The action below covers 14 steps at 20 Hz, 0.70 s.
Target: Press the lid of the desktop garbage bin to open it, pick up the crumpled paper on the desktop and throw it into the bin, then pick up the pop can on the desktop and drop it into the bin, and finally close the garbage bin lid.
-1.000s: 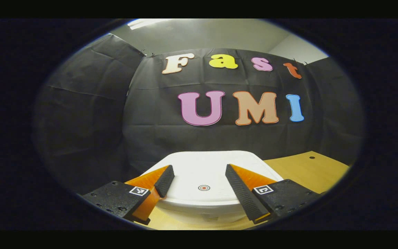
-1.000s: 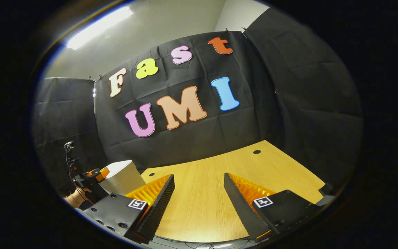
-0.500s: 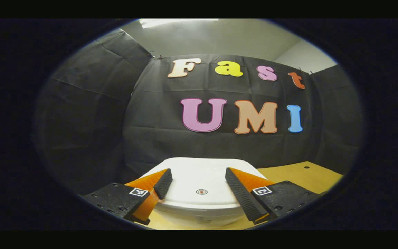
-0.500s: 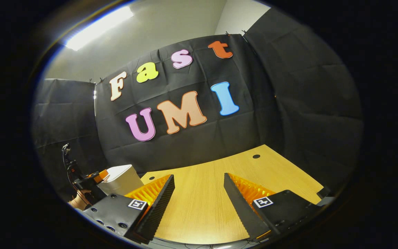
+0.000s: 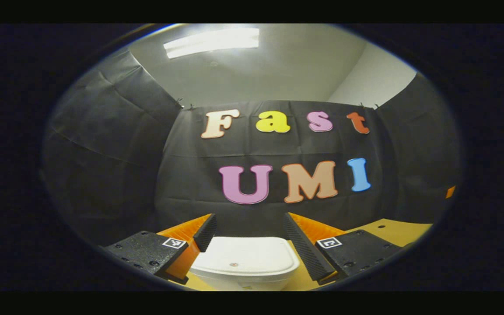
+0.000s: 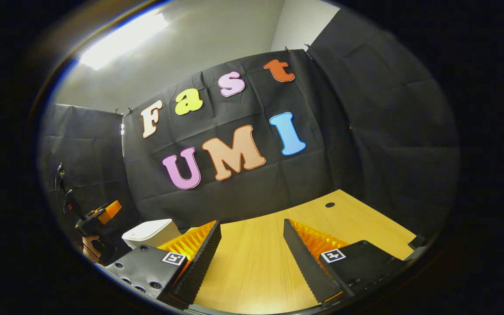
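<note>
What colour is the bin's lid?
White; the bin's lid shows best in the left gripper view.

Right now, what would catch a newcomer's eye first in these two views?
First the white bin, lid shut, low in the left gripper view between the open fingers of the left gripper. In the right gripper view, the bare wooden desk spreads ahead of the open right gripper, with the bin at far left beside the other gripper.
</note>
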Each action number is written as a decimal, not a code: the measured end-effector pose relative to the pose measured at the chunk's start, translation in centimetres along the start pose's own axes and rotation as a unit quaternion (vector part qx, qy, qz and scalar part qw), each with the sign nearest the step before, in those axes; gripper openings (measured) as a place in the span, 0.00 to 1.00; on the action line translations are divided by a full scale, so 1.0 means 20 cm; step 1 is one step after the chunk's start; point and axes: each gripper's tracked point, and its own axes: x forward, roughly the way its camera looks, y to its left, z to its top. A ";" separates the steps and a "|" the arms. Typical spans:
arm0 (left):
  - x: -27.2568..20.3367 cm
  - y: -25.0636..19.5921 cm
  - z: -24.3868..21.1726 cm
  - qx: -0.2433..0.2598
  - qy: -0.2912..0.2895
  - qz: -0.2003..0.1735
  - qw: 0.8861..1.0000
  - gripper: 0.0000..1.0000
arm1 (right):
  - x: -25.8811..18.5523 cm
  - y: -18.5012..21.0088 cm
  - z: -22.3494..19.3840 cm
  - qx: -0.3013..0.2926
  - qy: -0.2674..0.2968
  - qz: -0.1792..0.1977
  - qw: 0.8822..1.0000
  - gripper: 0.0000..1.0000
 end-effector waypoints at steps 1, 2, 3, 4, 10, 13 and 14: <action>-0.03 -0.11 0.01 -0.021 0.001 -0.019 1.000 0.92 | -0.01 0.00 -0.01 0.003 0.001 -0.004 1.000 0.96; -0.06 -0.20 0.00 -0.043 0.005 -0.038 0.998 0.92 | -0.02 -0.01 -0.01 0.007 0.000 -0.006 1.000 0.96; -0.08 -0.31 -0.03 -0.064 0.014 -0.055 0.996 0.91 | -0.04 -0.01 -0.01 0.012 -0.003 -0.007 1.000 0.96; -0.10 -0.41 -0.06 -0.082 0.024 -0.073 0.994 0.92 | -0.07 -0.02 -0.01 0.015 -0.008 -0.006 1.000 0.96; -0.14 -0.78 -0.22 -0.106 0.077 -0.120 0.984 0.92 | -0.14 -0.17 -0.01 0.020 -0.007 -0.016 1.000 0.96; -0.12 -0.85 -0.25 -0.110 0.087 -0.116 0.983 0.92 | -0.14 -0.23 0.03 0.021 -0.003 -0.011 1.000 0.96; -0.12 -0.86 -0.25 -0.115 0.084 -0.110 0.984 0.91 | -0.14 -0.26 0.05 0.018 -0.004 -0.011 1.000 0.96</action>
